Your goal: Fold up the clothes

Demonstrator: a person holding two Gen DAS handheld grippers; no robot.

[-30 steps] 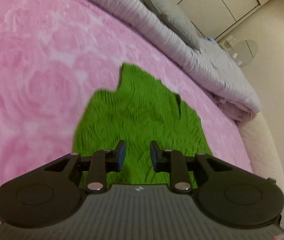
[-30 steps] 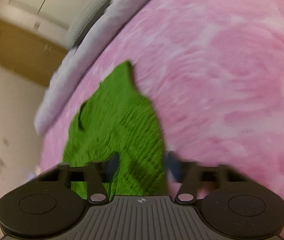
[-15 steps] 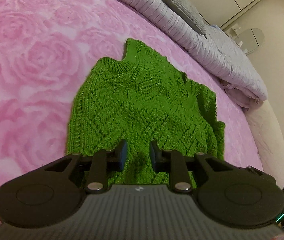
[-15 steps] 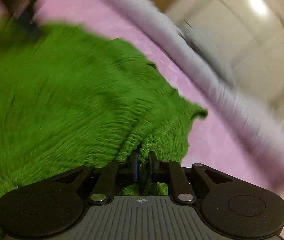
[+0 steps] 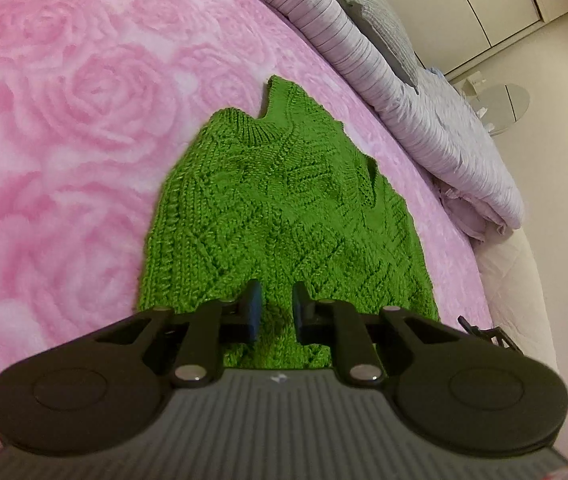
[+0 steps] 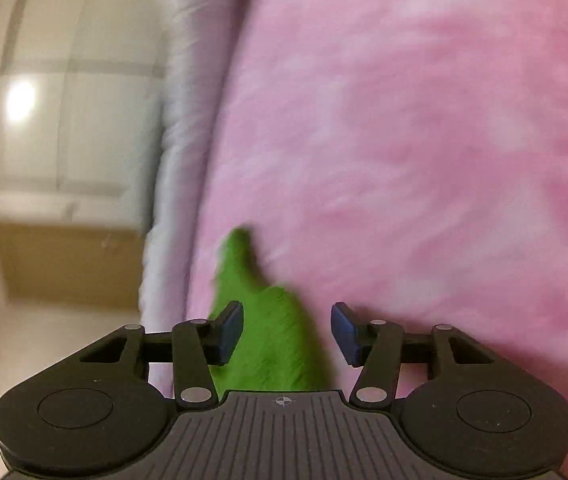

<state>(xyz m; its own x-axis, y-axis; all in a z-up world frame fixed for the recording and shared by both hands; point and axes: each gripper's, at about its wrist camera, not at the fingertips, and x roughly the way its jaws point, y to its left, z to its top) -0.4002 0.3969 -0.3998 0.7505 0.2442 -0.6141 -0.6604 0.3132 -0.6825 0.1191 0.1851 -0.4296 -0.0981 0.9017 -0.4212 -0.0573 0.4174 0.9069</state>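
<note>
A green cable-knit sweater [image 5: 280, 216] lies flat on the pink rose-patterned bedspread [image 5: 64, 140], its collar pointing away from me. My left gripper [image 5: 276, 312] hovers over the sweater's near hem, its fingers a narrow gap apart with nothing between them. My right gripper [image 6: 286, 330] is wide open and empty above a corner of the sweater [image 6: 260, 320]; that view is blurred by motion.
A rolled lilac striped duvet [image 5: 424, 120] and a grey pillow [image 5: 368, 20] lie along the bed's far edge. White wardrobe doors [image 5: 484, 12] and a small round table [image 5: 504, 104] stand beyond. The bed's cream edge [image 5: 516, 292] is at right.
My right gripper was shut on the sweater's fabric half a second ago; it has let go, opened wide and swung away. The sweater now lies spread out. The left gripper stays put.
</note>
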